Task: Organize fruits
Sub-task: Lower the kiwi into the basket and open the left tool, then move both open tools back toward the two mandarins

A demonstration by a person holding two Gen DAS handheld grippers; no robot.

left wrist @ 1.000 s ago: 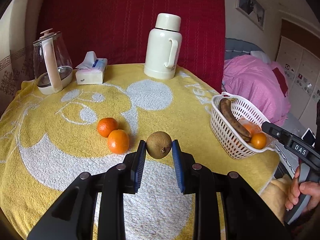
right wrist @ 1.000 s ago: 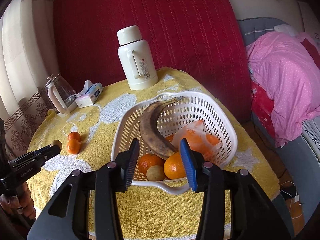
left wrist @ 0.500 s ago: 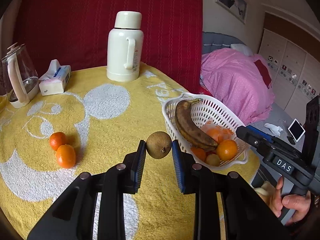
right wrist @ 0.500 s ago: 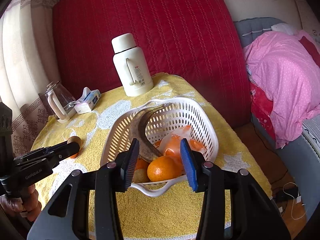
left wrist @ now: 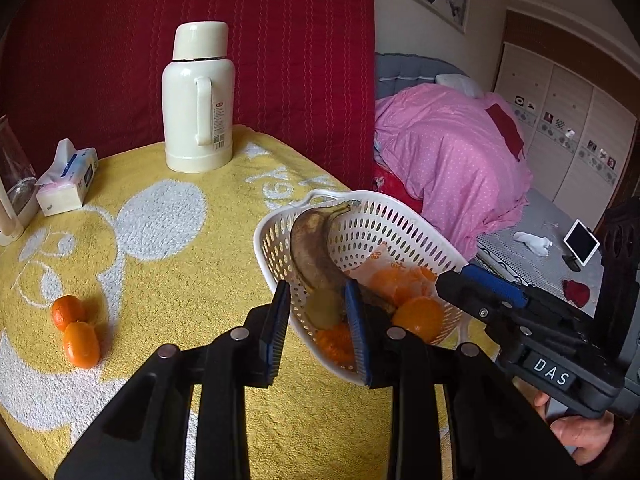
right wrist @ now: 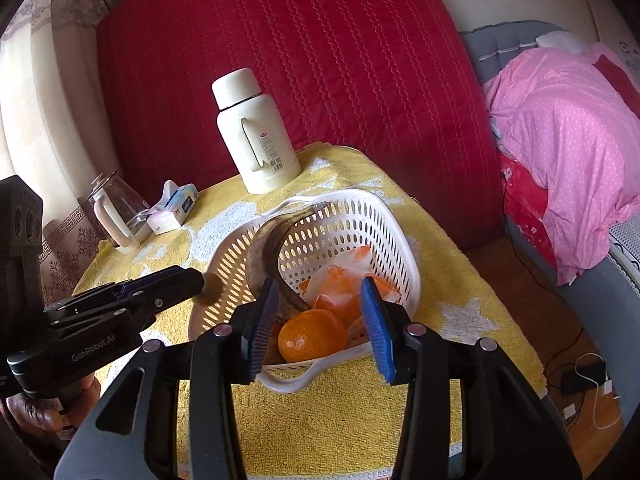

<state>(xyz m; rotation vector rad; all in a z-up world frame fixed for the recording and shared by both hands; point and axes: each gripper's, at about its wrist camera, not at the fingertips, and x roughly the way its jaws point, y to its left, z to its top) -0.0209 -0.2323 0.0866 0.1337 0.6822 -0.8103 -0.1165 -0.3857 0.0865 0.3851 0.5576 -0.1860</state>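
Basket [left wrist: 400, 232]: white perforated plastic, on the towel-covered desk [left wrist: 224, 216].
Left gripper [left wrist: 318, 314]: fingers clamp a round brown-green fruit [left wrist: 324, 312] above the basket's near rim.
Right gripper [right wrist: 318, 320]: fingers spread, gripping nothing.
Tangerines [left wrist: 76, 334]: two smooth ones on the towel, seen only from the left wrist.
Banana [right wrist: 264, 256]: one, blackened, curved.

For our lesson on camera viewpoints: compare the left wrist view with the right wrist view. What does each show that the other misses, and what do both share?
Only the left wrist view shows the two small oranges on the yellow towel and the wardrobe. Only the right wrist view shows the floor cables and the curtain. Both show the white basket with the banana, the thermos, the tissue pack, and the brown fruit in the left tongs.
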